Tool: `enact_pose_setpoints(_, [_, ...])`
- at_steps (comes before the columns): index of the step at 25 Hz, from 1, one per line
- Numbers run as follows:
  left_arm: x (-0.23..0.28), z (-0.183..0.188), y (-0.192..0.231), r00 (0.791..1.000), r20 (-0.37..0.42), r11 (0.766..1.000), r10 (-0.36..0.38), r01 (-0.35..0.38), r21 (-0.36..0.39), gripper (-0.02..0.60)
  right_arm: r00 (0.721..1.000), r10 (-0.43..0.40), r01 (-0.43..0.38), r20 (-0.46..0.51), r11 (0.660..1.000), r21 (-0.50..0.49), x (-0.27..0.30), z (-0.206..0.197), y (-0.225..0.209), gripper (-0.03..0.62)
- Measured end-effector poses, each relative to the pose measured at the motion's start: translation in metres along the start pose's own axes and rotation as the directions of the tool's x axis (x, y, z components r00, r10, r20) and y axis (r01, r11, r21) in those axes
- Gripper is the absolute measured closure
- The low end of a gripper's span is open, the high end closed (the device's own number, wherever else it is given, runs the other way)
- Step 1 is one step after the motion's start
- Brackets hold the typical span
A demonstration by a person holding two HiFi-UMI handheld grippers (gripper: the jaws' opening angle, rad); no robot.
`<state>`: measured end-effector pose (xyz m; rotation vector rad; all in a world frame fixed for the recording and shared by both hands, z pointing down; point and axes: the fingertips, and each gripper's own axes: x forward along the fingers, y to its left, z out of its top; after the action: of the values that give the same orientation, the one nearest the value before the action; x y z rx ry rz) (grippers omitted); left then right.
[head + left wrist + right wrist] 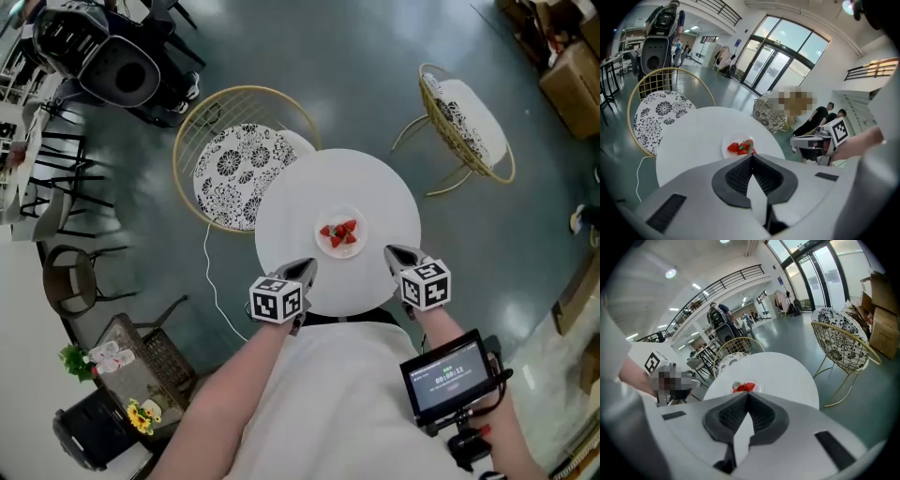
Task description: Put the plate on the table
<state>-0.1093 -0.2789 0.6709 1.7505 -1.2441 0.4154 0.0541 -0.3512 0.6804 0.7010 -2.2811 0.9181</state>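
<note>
Over on the left there's a wire-frame chair (239, 164) with a black-and-white patterned cushion, pushed right up against the round white desk (309, 192). The left gripper (307, 266) hangs over the near edge of the desk, just left of the plate (339, 251). Its jaws are pressed together with nothing in them.

The plate sits flat on the desk, roughly in the middle and a bit toward the near side. It has a few red strawberries (339, 232) on it and nothing is touching it.

The right gripper (394, 253) is on the plate's other side, also closed up and empty, near the plate but clear of it. A small lit screen (448, 375) sits by the person's right forearm. Further right, a second patterned chair (469, 117) stands well apart from the desk, with cardboard boxes (567, 66) at the far right edge.
</note>
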Motion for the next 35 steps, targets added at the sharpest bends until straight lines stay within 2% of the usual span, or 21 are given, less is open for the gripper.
enact_pose_setpoints(4, [-0.018, 0.012, -0.029, 0.995, 0.08, 0.998, -0.06, 0.058, 0.032, 0.575, 0.995, 0.061, -0.061, 0.073, 0.998, 0.006, -0.029, 0.015, 0.016, 0.589])
enact_pose_setpoints(12, [-0.051, 0.011, -0.061, 0.985, 0.157, 0.995, -0.079, 0.068, 0.075, 0.575, 0.977, 0.144, -0.137, 0.155, 0.989, -0.059, -0.074, 0.026, 0.044, 0.589])
enact_pose_setpoints(14, [-0.057, 0.01, -0.066, 0.983, 0.164, 0.994, -0.078, 0.064, 0.087, 0.575, 0.975, 0.153, -0.143, 0.161, 0.987, -0.071, -0.081, 0.026, 0.05, 0.589])
enact_pose_setpoints(23, [-0.067, 0.002, -0.08, 0.981, 0.178, 0.993, -0.079, 0.061, 0.099, 0.575, 0.969, 0.167, -0.168, 0.182, 0.986, -0.008, -0.089, 0.015, 0.056, 0.589])
enact_pose_setpoints(35, [-0.075, 0.008, -0.074, 0.979, 0.197, 0.994, -0.051, 0.032, 0.1, 0.576, 0.957, 0.193, -0.19, 0.216, 0.981, -0.037, -0.086, 0.029, 0.065, 0.589])
